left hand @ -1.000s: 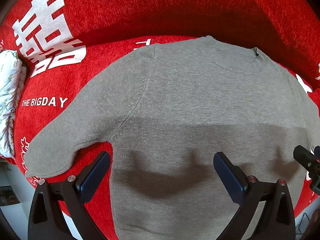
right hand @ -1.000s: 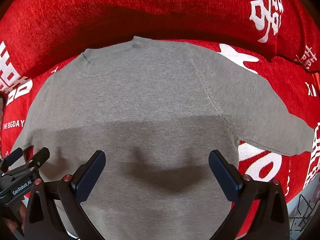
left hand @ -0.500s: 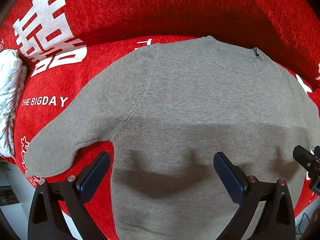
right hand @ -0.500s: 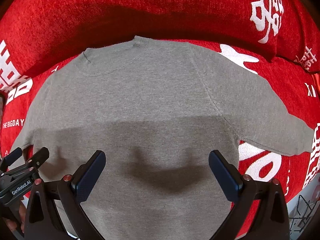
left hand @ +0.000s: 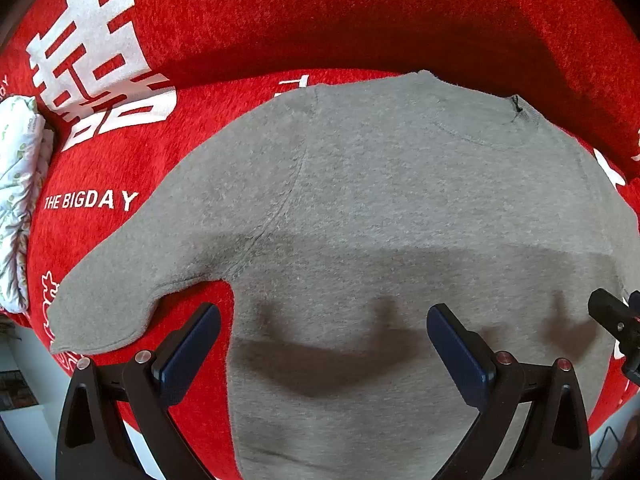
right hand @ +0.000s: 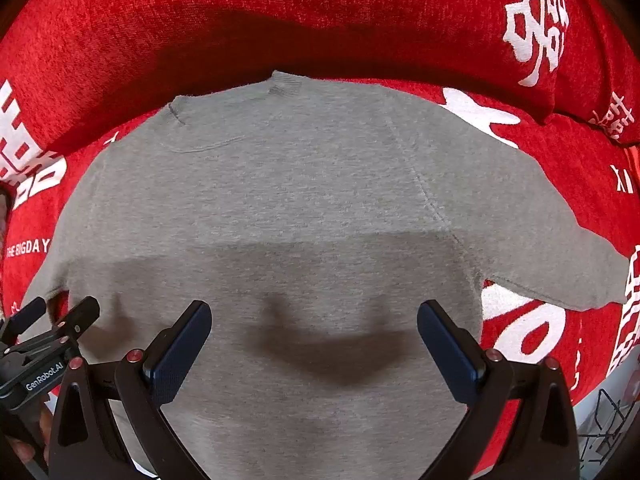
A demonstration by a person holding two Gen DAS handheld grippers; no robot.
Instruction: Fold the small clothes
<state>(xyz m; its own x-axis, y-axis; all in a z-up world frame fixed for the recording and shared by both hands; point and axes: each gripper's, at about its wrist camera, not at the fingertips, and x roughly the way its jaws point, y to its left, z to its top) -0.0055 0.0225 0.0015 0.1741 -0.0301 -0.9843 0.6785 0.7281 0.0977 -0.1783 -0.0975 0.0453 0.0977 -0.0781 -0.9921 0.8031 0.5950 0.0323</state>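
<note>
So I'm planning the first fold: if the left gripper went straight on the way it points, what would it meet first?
Most likely the grey sweater: the open left gripper points at its body, just inside the sleeve spread on the red blanket. Nothing stands between; depth is unclear.

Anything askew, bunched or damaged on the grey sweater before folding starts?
Nothing stands out. The grey sweater lies flat on the red blanket, both sleeves spread, collar away from the cameras. Both claws, left and right, are open above its lower body.
</note>
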